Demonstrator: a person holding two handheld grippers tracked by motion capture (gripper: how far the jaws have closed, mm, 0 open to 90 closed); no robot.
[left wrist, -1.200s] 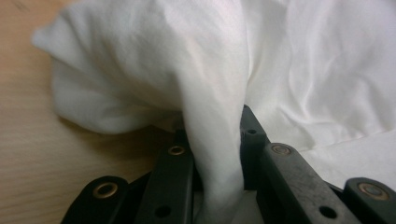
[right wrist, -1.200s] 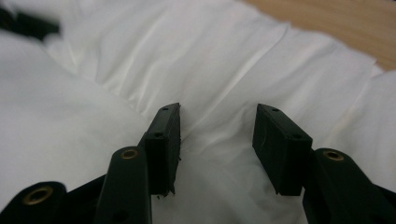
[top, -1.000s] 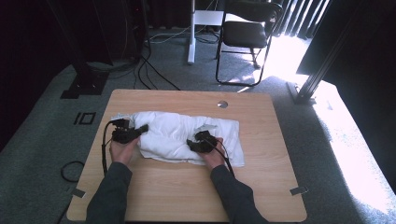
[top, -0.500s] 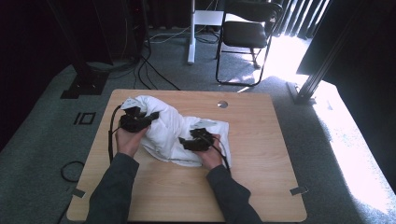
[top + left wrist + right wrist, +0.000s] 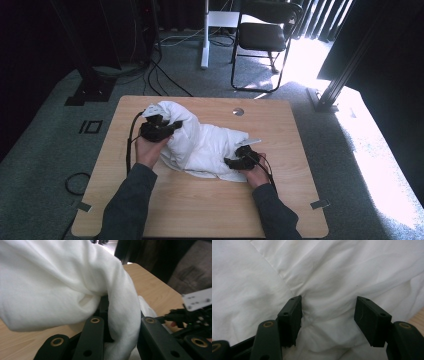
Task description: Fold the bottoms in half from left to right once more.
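High view: left gripper (image 5: 172, 124) clenches the crumpled white cotton cloth (image 5: 210, 142); right gripper (image 5: 328, 315), just released, should pinch a fold before pulling.

White cloth (image 5: 207, 142) bunched on wooden table (image 5: 200, 210), left gripper (image 5: 167, 129) at its raised end, right gripper (image 5: 235, 162) at its near edge

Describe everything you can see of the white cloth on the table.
The white cloth is a soft, thick-looking fabric with stitched seams, bunched and creased across the middle of the wooden table. Its left end is lifted off the wood into a hump, a fold caught between the jaws of the left gripper. Its right part lies low on the tabletop, where the right gripper stands open with its jaws against the fabric, a bulge of it between them.
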